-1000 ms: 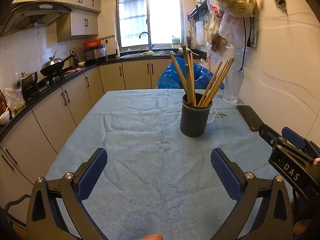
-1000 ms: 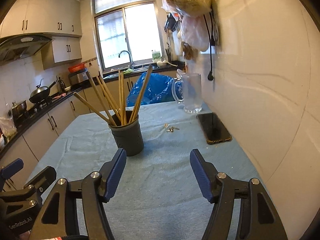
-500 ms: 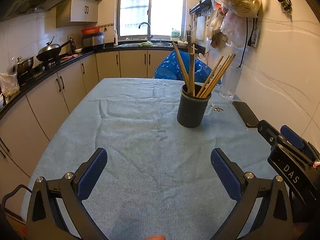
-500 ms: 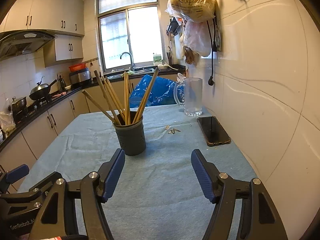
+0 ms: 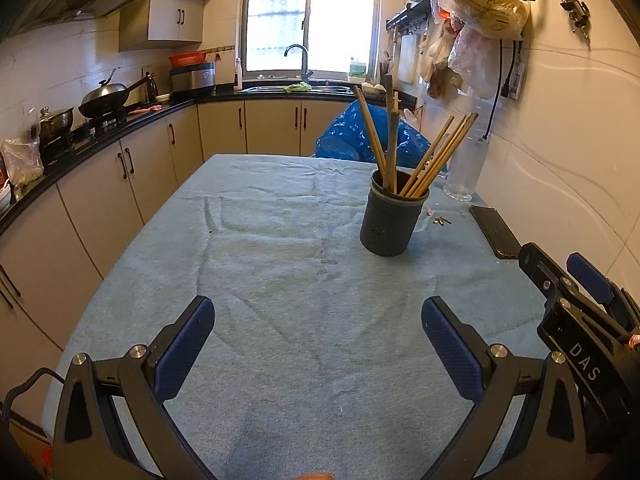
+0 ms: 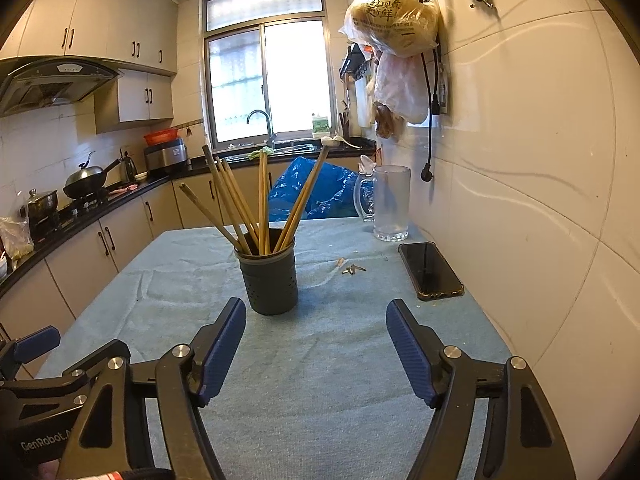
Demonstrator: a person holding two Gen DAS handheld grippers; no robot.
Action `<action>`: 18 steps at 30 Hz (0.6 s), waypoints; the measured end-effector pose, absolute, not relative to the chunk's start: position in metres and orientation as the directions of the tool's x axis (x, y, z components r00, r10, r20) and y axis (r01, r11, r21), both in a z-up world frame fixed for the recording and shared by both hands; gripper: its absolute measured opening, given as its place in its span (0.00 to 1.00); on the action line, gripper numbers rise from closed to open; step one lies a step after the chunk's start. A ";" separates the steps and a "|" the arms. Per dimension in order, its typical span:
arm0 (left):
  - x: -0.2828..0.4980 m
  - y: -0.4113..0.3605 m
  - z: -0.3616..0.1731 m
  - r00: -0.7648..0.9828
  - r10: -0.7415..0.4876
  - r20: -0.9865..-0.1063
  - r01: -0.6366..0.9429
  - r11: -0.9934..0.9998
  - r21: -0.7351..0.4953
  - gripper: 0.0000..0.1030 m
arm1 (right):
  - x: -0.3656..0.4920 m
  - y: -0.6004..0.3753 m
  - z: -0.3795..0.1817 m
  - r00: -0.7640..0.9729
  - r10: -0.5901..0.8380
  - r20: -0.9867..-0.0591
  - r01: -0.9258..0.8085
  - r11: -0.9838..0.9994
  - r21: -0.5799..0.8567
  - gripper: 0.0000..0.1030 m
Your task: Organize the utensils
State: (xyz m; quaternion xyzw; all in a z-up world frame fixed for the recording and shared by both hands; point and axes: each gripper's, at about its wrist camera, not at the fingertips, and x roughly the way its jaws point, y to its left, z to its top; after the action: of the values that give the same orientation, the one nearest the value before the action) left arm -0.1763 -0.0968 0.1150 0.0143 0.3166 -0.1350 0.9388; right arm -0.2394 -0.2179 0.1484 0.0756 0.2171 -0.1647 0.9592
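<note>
Chopstick holder (image 6: 271, 276) stands beyond right gripper (image 6: 316, 344); its empty jaws opening wide

matt wooden chopsticks (image 6: 260, 200), matt dark plastic holder (image 6: 272, 280), rough blue cloth (image 6: 320, 360), glossy phone (image 6: 430, 270)

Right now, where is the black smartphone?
The black smartphone lies flat on the blue tablecloth by the right wall, just in front of the clear glass mug.

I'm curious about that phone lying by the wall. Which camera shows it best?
The right wrist view: the phone lies whole and unblocked on the blue cloth, near the glass jug. In the left wrist view the phone looks slanted near the frame's side, its near end meeting the right gripper.
</note>
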 end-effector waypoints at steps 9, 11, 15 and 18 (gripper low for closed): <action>-0.177 -0.095 0.115 0.768 -0.236 -0.595 0.256 0.965 -0.053 1.00 | -0.239 -0.219 0.149 0.851 -0.284 -0.442 0.350 0.934 0.073 0.75; -0.178 -0.094 0.116 0.778 -0.220 -0.588 0.243 0.969 -0.041 1.00 | -0.240 -0.219 0.149 0.851 -0.284 -0.441 0.349 0.934 0.074 0.76; -0.183 -0.094 0.121 0.819 -0.170 -0.547 0.207 0.978 0.005 1.00 | -0.242 -0.219 0.149 0.857 -0.284 -0.430 0.349 0.934 0.079 0.76; -0.187 -0.094 0.125 0.841 -0.149 -0.519 0.188 0.982 0.022 1.00 | -0.245 -0.220 0.150 0.864 -0.284 -0.415 0.349 0.933 0.088 0.77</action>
State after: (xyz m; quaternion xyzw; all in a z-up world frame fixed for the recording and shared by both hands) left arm -0.1871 -0.0937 0.1249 0.0362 0.2675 -0.0880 0.9588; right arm -0.2446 -0.2199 0.1496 0.0803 0.2019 -0.1644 0.9622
